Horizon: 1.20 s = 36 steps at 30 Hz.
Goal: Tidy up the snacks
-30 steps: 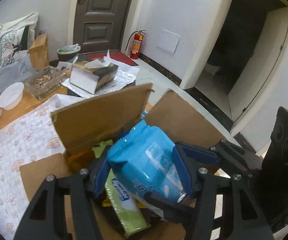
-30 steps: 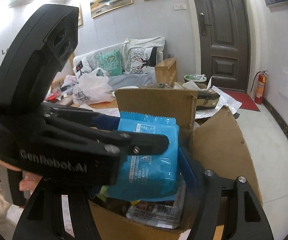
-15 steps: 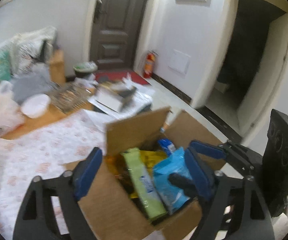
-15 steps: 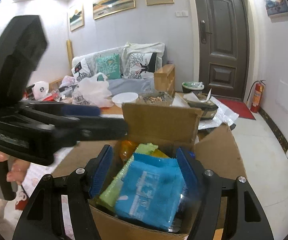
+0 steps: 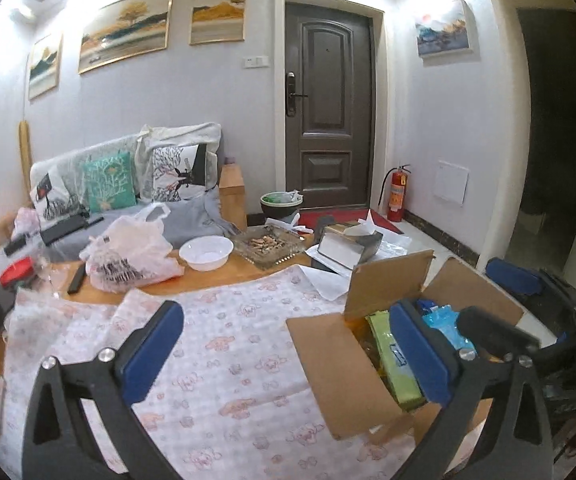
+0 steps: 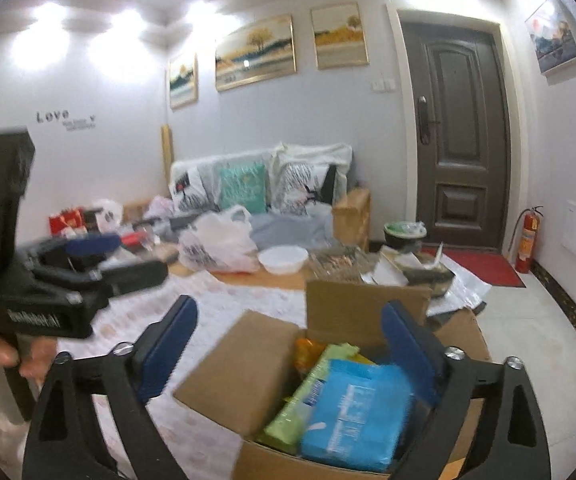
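Observation:
An open cardboard box (image 5: pixel 339 364) (image 6: pixel 232 376) stands at the table's right end. A blue snack pack (image 6: pixel 355 412) (image 5: pixel 445 328) lies on top inside it, next to a green pack (image 6: pixel 307 396) (image 5: pixel 393 360) and an orange one (image 6: pixel 307 350). My left gripper (image 5: pixel 284 344) is open and empty, over the patterned tablecloth left of the box. My right gripper (image 6: pixel 288 344) is open and empty, above the box's near side. The left gripper also shows in the right wrist view (image 6: pixel 100 256).
The tablecloth (image 5: pixel 224 344) covers the near table. Further back stand a white bowl (image 5: pixel 206 252), a plastic bag (image 5: pixel 132 252), a glass tray (image 5: pixel 272 244) and a tissue box (image 5: pixel 347 240). A sofa (image 5: pixel 128 192) with cushions lies behind.
The left gripper let go of the blue pack into the box, opened wide and drew back to the left. The right gripper rose and pulled back from the box.

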### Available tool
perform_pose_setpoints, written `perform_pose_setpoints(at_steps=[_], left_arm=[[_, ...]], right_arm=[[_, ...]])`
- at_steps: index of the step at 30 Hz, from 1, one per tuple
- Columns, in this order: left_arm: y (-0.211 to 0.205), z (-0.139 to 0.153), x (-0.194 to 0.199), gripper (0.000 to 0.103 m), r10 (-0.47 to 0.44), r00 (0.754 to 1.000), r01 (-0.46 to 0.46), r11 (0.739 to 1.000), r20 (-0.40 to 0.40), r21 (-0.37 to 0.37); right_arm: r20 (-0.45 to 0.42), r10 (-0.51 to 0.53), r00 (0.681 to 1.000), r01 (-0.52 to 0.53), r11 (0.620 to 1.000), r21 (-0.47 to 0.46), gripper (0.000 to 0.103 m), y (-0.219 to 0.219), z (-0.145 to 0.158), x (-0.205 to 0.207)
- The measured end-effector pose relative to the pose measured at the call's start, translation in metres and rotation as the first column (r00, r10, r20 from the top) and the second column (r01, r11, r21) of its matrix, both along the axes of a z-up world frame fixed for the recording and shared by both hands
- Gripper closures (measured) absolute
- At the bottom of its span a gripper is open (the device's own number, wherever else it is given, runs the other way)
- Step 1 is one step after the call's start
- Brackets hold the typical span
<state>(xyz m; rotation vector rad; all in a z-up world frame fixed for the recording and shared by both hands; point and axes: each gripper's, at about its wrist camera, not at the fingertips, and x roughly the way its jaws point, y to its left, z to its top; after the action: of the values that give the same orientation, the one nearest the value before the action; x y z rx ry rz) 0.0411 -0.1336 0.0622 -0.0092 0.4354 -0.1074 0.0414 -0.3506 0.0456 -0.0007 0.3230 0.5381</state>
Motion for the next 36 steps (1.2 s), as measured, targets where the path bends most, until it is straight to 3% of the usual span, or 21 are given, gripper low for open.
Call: perform_pose_setpoints(at_steps=[2,9,36], left_arm=[[0.004,-0.006,-0.002,0.001,-0.001,1.0,0.002,0.999,0.004,-0.034],[0.009,-0.018,-0.008,0.001,0.002,1.0,-0.001,0.995,0.011,-0.099],[-0.002,-0.012,-0.022,0.001,-0.009,0.999,0.012,0.996,0.034,-0.089]], right_arm=[[0.019,-0.001,1.0,0.0,1.0,0.022,0.0,-0.001,0.001,-0.006],[0.028,-0.009,1.0,0.008,1.0,0.012,0.0,0.002,0.0,-0.019],[0.026,-0.022,0.999,0.021,1.0,0.012,0.0,-0.005,0.001,-0.026]])
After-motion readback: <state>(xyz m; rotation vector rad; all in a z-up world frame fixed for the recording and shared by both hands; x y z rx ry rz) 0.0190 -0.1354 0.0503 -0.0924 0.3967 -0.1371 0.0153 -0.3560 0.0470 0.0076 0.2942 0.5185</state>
